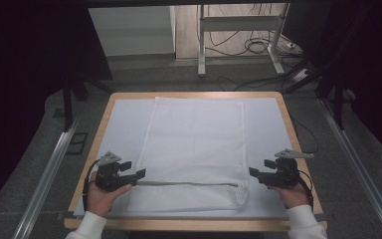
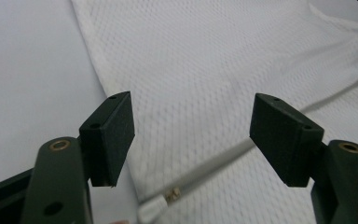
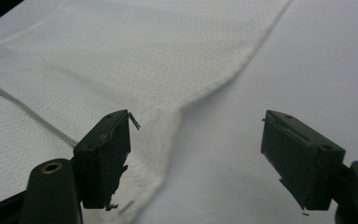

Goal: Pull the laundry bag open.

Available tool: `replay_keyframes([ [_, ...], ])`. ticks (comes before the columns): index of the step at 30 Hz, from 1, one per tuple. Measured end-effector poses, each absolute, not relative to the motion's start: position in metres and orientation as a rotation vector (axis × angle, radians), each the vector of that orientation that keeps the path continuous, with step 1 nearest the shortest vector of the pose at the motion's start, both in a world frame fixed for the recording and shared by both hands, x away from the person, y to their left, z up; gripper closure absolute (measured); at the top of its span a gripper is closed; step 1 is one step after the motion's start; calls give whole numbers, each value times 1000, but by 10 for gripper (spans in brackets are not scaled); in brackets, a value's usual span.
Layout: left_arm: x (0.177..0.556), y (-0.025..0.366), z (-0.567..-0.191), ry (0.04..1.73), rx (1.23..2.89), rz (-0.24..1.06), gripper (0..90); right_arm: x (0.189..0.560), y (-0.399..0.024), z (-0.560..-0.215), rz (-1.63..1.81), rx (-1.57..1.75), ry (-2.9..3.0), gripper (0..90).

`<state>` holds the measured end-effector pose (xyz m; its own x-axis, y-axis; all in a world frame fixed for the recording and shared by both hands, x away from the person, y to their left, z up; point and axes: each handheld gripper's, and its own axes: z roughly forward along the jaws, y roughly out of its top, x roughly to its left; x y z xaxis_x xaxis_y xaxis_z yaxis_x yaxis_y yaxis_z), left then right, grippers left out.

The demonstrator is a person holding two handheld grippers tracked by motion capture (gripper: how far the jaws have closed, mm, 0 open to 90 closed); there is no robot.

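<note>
1. high view is showing a white mesh bag (image 1: pixel 191 149) lying flat on the pale mat (image 1: pixel 268 124) that is covering the wooden table (image 1: pixel 298 149). its long axis is running from near to far, and its zipper (image 1: pixel 189 183) is crossing it from left to right close to the near end.
2. high view is also showing the left gripper (image 1: pixel 138 175) sitting at the bag's near left edge, beside the zipper's left end, and the right gripper (image 1: pixel 252 172) sitting just off the near right corner. both are pointing inward at the bag.
3. left gripper view is looking along that gripper's (image 2: pixel 192 135) jaws, which are standing spread wide with nothing pinched. the honeycomb weave and the zipper's end stop (image 2: pixel 173 192) are coming out clearly below the gap, detail the high view is losing.
4. right gripper view is giving the same for the other gripper (image 3: pixel 196 154): jaws spread apart, gripping nothing, the bag's corner (image 3: pixel 168 135) lying under the left pad and bare mat under the right one. frayed pad edges are showing here.
5. high view alone is taking in the person's hands and white sleeves, plus the floor and cables beyond the far edge.
</note>
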<state>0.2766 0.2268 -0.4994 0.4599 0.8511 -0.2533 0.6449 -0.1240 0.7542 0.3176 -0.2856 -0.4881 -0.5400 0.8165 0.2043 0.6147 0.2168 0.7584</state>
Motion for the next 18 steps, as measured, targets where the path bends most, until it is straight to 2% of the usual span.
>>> replay_keyframes([
  [5, 290, 227, -502, 1250, 1852, 304, 288, 322, -296, -495, 1180, 1355, 2237, 233],
  [18, 283, 234, -507, 1261, 1860, 300, 285, 324, -282, -501, 1152, 1289, 2292, 233],
])
